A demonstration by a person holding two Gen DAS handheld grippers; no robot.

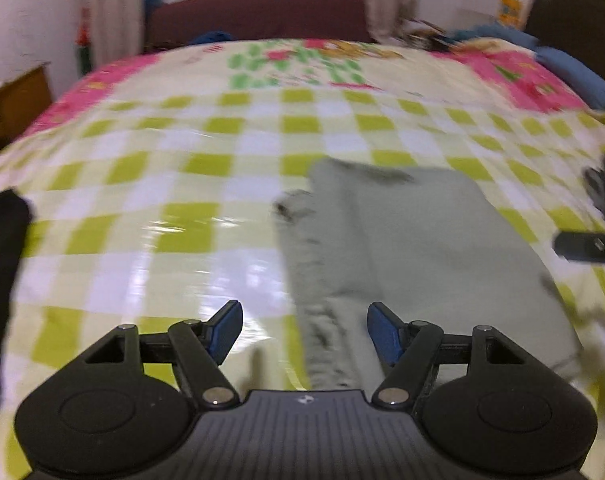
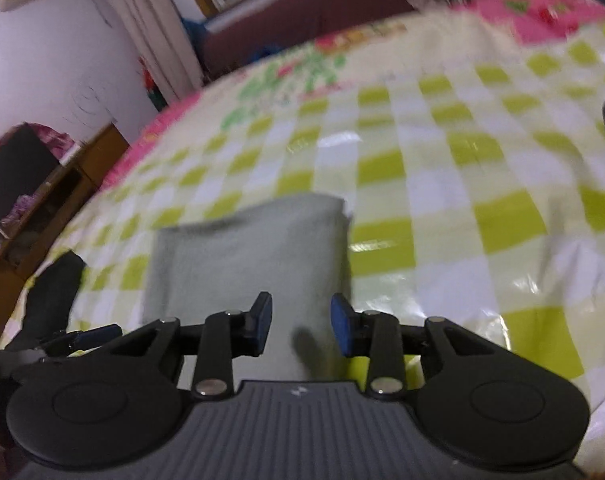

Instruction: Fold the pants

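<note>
One pair of grey-green pants (image 1: 414, 240) lay folded on the bed (image 1: 222, 184), whose glossy green-and-white checked cover had pink borders. Two grippers hovered above it: the left gripper (image 1: 304, 330) with jaws wide apart and empty, the right gripper (image 2: 300, 326) narrower, gripping nothing. Curtains (image 1: 110, 4) flanked one window.

Both views are smeared by motion blur. In the left wrist view the grey pants (image 1: 414, 248) run under the left tool (image 1: 304, 332), their near end hidden, and the right tool (image 1: 598, 220) is cut off by the right edge. A dark cloth (image 1: 2, 280) is cropped at the left edge, unidentifiable.
</note>
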